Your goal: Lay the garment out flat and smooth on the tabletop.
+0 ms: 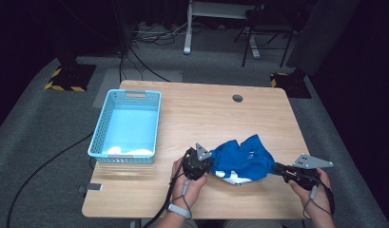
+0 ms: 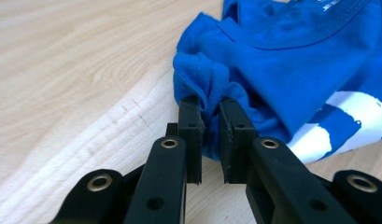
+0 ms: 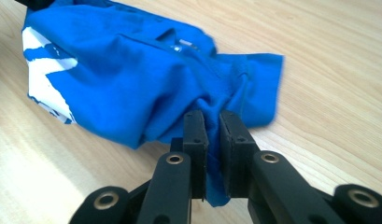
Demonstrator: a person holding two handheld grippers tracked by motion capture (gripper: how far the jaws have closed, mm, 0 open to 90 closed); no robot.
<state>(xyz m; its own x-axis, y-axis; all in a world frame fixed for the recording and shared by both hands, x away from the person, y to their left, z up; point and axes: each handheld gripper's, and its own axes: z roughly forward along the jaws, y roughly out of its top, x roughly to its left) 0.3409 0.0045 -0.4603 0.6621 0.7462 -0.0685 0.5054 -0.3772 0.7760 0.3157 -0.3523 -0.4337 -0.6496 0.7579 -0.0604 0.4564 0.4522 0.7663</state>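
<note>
Left gripper [image 2: 210, 116]: black hard-plastic jaws, flat blocky pads with brass-ringed pivots behind. They pinch a bunched fold of blue shirt [image 2: 291, 65] between the pads; soft knit cloth puckers into a rounded knot just above the tips. No earlier look to compare.

Right gripper [image 3: 213, 122]: same matte black jaws, clamped on another gathered edge of the shirt; a thin tongue of cloth hangs down through the narrow slot between the pads.

Shirt: soft jersey, saturated blue, with white printed patches; stitched seam and ribbed neckline visible beyond the left jaws. From the right jaws the cloth fans outward in creases, one flat flap lying to the side. In the high view the shirt [image 1: 244, 159] spans crumpled between the two grippers, left gripper [image 1: 209, 164] at one end, right gripper [image 1: 279, 167] at the other, and lies on the surface.

Surface [image 1: 206, 109]: pale wood, smooth, fine straight grain, rounded corners, one small round hole far beyond the jaws.

Well off to the left gripper's far side: light blue plastic basket [image 1: 102, 128], rectangular, perforated lattice walls
</note>
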